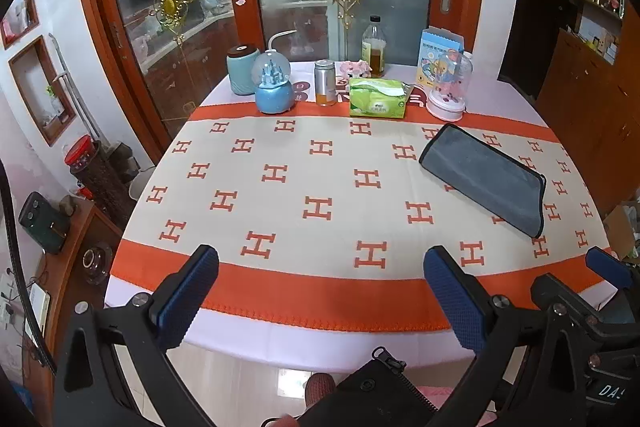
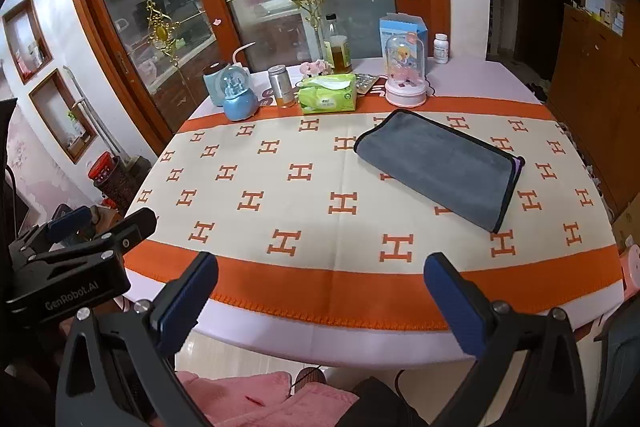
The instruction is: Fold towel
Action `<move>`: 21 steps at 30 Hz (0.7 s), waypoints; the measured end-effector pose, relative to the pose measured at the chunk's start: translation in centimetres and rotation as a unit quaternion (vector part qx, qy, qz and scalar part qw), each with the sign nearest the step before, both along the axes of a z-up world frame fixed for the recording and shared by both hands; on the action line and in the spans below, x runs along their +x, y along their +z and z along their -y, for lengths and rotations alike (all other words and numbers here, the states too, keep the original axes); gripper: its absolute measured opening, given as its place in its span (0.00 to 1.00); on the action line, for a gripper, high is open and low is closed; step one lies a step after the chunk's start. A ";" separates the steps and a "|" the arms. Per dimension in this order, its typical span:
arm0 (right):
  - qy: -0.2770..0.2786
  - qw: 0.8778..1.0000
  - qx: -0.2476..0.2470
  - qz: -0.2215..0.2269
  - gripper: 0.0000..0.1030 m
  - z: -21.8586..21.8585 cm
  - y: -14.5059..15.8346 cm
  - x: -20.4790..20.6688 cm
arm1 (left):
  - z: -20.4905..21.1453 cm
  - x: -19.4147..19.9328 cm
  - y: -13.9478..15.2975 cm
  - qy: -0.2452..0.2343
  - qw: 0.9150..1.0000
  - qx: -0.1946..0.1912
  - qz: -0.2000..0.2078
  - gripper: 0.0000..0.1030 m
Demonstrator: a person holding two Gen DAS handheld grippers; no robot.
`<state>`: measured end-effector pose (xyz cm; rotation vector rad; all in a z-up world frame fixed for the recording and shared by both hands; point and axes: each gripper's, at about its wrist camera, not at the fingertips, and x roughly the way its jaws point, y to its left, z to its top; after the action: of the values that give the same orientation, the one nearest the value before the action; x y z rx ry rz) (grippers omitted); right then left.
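A grey towel (image 1: 486, 177) with a dark edge lies folded into a long strip on the right half of the table; it also shows in the right wrist view (image 2: 438, 165). My left gripper (image 1: 320, 291) is open and empty, held off the table's near edge. My right gripper (image 2: 320, 297) is open and empty, also off the near edge. Both are well short of the towel. The right gripper shows at the right edge of the left wrist view (image 1: 592, 291). The left gripper shows at the left of the right wrist view (image 2: 80, 247).
An orange and cream cloth with H marks covers the table (image 1: 320, 187). At the back stand a blue snow globe (image 1: 273, 85), a metal can (image 1: 325, 83), a green tissue pack (image 1: 378, 97), a bottle (image 1: 374, 47), a glass dome ornament (image 1: 448, 87) and a blue box (image 1: 438, 53). Glass doors stand behind.
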<state>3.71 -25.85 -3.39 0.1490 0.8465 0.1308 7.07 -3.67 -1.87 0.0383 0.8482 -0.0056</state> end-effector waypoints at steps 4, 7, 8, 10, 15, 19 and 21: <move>0.001 1.000 0.000 -0.001 1.00 -0.1 0.0 0.2 | -0.1 0.0 0.0 0.000 1.000 0.000 0.001 0.99; 0.001 1.000 0.000 -0.002 1.00 -0.1 0.0 0.3 | -0.2 0.2 0.1 -0.001 1.000 0.000 0.002 0.99; 0.001 1.000 0.000 -0.002 1.00 -0.1 0.0 0.4 | -0.2 0.3 0.1 -0.001 1.000 0.000 0.003 0.99; 0.001 1.000 0.000 -0.002 1.00 -0.1 0.0 0.3 | -0.2 0.3 0.1 -0.001 1.000 0.000 0.003 0.99; 0.000 1.000 -0.001 -0.004 1.00 -0.1 -0.2 0.5 | -0.2 0.5 0.2 -0.003 1.000 -0.001 0.002 0.99; 0.000 1.000 -0.001 -0.004 1.00 -0.1 -0.3 0.6 | -0.2 0.6 0.2 -0.003 1.000 -0.001 0.003 0.99; 0.000 1.000 -0.002 -0.004 1.00 -0.1 -0.3 0.6 | -0.2 0.6 0.2 -0.003 1.000 -0.001 0.003 0.99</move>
<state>4.33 -25.74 -3.68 0.1469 0.8546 0.1287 7.67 -3.52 -1.66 0.0382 0.8425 -0.0127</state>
